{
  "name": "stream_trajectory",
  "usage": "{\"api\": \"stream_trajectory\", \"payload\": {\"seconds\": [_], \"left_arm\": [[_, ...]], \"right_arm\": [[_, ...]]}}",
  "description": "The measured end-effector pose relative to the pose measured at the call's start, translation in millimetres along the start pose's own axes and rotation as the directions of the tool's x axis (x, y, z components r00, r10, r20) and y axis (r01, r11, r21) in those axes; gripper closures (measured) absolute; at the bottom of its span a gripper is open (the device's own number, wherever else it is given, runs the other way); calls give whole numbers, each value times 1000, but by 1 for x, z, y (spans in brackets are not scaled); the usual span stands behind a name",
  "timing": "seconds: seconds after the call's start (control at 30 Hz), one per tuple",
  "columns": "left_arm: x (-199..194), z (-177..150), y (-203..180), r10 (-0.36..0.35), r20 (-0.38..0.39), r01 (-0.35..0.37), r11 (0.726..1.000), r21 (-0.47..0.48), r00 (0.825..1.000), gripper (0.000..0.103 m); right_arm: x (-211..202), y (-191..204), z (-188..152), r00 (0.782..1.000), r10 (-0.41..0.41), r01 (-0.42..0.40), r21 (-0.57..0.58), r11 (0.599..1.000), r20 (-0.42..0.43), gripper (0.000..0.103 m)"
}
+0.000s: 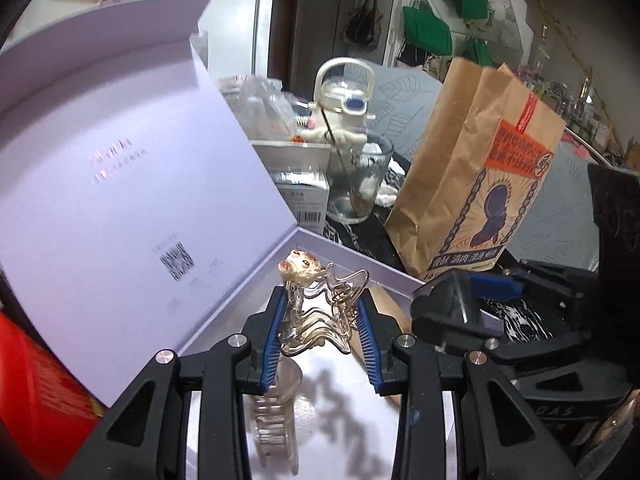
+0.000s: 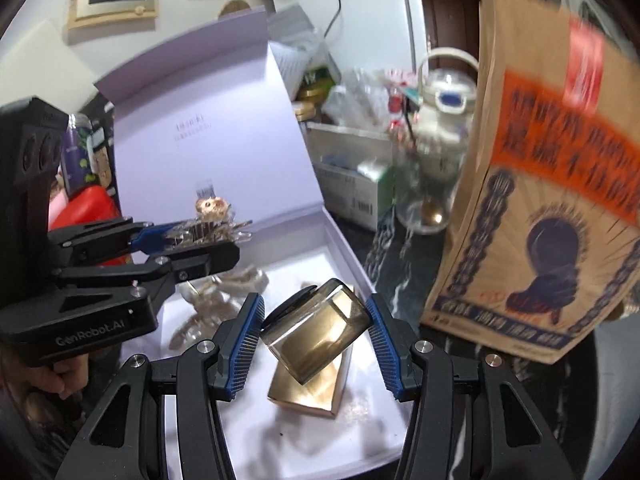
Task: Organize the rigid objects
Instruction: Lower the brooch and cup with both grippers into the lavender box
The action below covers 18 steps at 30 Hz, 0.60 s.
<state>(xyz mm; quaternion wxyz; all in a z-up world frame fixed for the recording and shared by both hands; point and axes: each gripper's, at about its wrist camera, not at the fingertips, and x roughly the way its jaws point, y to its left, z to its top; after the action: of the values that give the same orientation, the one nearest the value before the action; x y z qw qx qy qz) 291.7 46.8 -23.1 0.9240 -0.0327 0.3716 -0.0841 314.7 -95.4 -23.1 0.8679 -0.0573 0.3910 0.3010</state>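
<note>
My left gripper [image 1: 322, 300] is shut on a clear hair claw clip [image 1: 320, 312] topped with a beige fish head, held above the open white box [image 1: 248, 308]. The same clip [image 2: 208, 228] shows in the right wrist view between the left gripper's fingers [image 2: 236, 242]. My right gripper [image 2: 316, 308] is shut on a smoky translucent container [image 2: 316, 332], tilted, over the box's right side. Under it a gold box [image 2: 308, 392] lies on the box floor. In the left wrist view the right gripper [image 1: 452, 296] is just to the right.
Another clear claw clip [image 1: 276, 420] and pale clips [image 2: 216, 304] lie in the white box. Its lid [image 1: 120, 180] stands open at the left. A brown paper bag [image 1: 480, 184] stands right of the box, a glass with a spoon [image 1: 360, 184] and a white kettle [image 1: 344, 104] behind.
</note>
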Motion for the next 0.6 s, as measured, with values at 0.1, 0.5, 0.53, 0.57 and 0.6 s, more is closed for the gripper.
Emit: {"api": "stream_trajectory", "payload": {"seconds": [0.1,0.5,0.53,0.57,0.6], "left_arm": [[5,-2,1,-11,-13,11,1000,2,1000,69],[29,-8,-3,-26,-78,27,1000,14,997,69],[30,-9,-2,-24,-84,25,1000,11,996,69],[32,-10,-1,-20,-92,20,1000,6,996,69],[35,-10,0,-13,-103,13,1000,0,995,69]], "right_arm": [[9,-2,-4,1000,-1,1,-4,1000,-29,51],[20,2,-11,999,18,-20,-57,998,-32,51],[19,3,-12,999,21,-23,-60,998,-31,51],[19,4,-12,999,21,-23,-62,998,-30,51],[20,4,-12,999,21,-24,-64,998,-36,51]]}}
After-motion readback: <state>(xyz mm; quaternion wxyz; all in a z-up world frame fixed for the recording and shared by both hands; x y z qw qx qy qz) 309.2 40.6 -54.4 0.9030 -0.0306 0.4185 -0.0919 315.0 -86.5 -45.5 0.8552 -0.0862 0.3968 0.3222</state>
